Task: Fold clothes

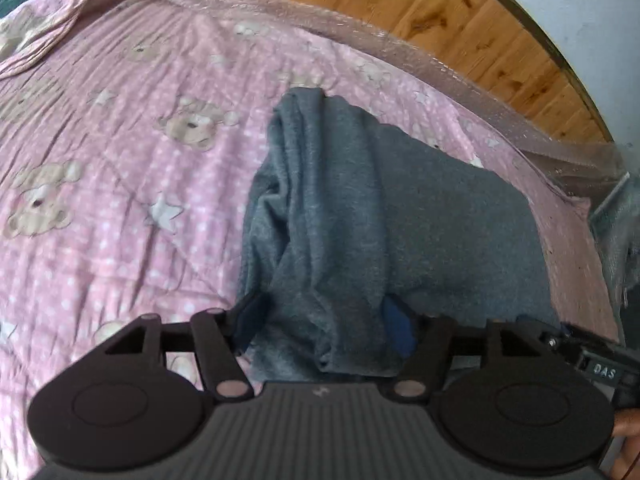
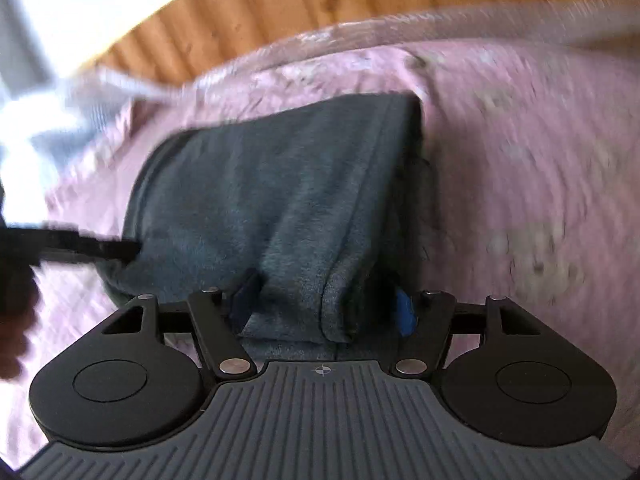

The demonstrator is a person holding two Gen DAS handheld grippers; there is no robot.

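Pink quilted bedspread (image 1: 120, 200), printed with cream teddy bears and white stars, fills the left and centre of the left wrist view. On it lies a dark grey knitted garment (image 1: 360, 216), reaching from the middle of the frame down to the bottom centre and out to the right. Its left part is bunched into long folds, while the right part lies flatter. The left gripper (image 1: 326, 328) sits at the bottom centre, with a bunched fold of the garment running down between its blue-padded fingers (image 1: 396, 332). Its jaws stand spread, and the pads do not visibly press the cloth. A strip of clear plastic sheet (image 1: 360, 32) follows the far edge of the bedspread across the upper frame, with a panelled wooden board (image 1: 460, 12) beyond it at upper right. At the lower right edge another black gripper body pokes in, with part of a hand (image 1: 626, 428) below it.

In the blurred right wrist view, a black gripper tip (image 2: 100, 246) touches the garment's left edge at mid left. The garment (image 2: 260, 200) lies folded in the centre, its upper right corner squared off. The right gripper (image 2: 324, 312) is at bottom centre, jaws spread, with a folded edge lying between the blue pads and no clear pinch.
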